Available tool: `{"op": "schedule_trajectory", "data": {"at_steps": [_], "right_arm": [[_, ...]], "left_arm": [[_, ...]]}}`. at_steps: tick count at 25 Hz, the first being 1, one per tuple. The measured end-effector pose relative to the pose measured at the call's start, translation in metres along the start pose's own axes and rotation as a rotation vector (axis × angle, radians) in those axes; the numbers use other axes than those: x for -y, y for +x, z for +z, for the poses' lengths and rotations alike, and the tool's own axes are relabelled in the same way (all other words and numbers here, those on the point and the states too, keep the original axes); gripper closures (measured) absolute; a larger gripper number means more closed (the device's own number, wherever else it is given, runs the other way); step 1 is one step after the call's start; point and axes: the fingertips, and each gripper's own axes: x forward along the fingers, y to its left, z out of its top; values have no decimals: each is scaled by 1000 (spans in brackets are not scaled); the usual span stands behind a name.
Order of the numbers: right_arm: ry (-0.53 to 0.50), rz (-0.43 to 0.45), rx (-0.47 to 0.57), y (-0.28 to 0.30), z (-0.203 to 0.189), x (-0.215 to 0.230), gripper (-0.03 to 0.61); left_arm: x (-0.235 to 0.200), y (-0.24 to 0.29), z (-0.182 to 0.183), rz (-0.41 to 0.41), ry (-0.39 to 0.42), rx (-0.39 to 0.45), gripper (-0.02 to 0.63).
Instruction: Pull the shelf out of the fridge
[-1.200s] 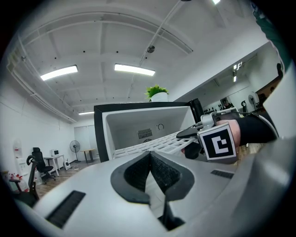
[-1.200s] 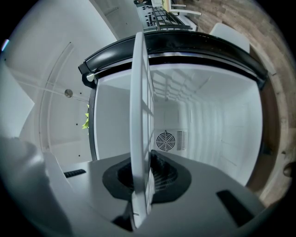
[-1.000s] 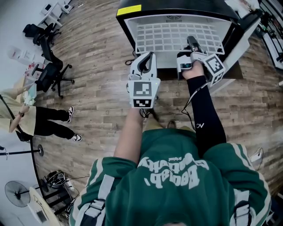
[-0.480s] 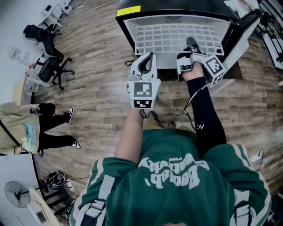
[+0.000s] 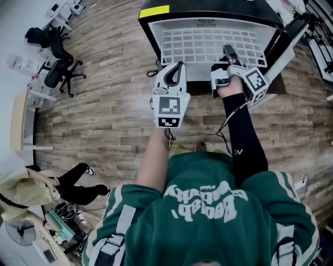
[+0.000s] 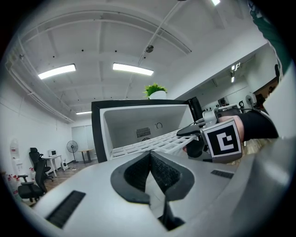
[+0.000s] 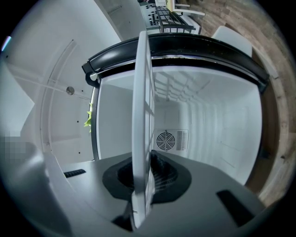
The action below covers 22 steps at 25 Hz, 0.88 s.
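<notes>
Shelf (image 5: 208, 44) clamped by right gripper (image 5: 227, 51), fridge (image 5: 208, 10) open

left gripper (image 6: 150, 155): jaws together, empty | shelf (image 6: 148, 144): partly out of fridge (image 6: 99, 125) | right gripper (image 6: 190, 132): at shelf edge

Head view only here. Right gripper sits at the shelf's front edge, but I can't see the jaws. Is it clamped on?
Observer: Yes. In the right gripper view, the right gripper is shut on the shelf; the shelf's white front edge runs between its pads.
Operator: Left gripper?
Observer: The left gripper is shut with nothing between its jaws; the shelf lies beyond it, apart from it.
Operator: What's behind the shelf inside the fridge?
Observer: A round fan vent on the back wall of the fridge; I see nothing else stored in the part that shows.
</notes>
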Motion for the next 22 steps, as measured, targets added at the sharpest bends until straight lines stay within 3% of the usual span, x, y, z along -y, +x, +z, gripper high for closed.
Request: {"op": "schedule_trajectory", "data": {"at_steps": [22], "right_arm": [[29,-1,-29,-2,-1,0,539]], "left_arm": [[-6,-7,-4,11,-30,-26,597]]}}
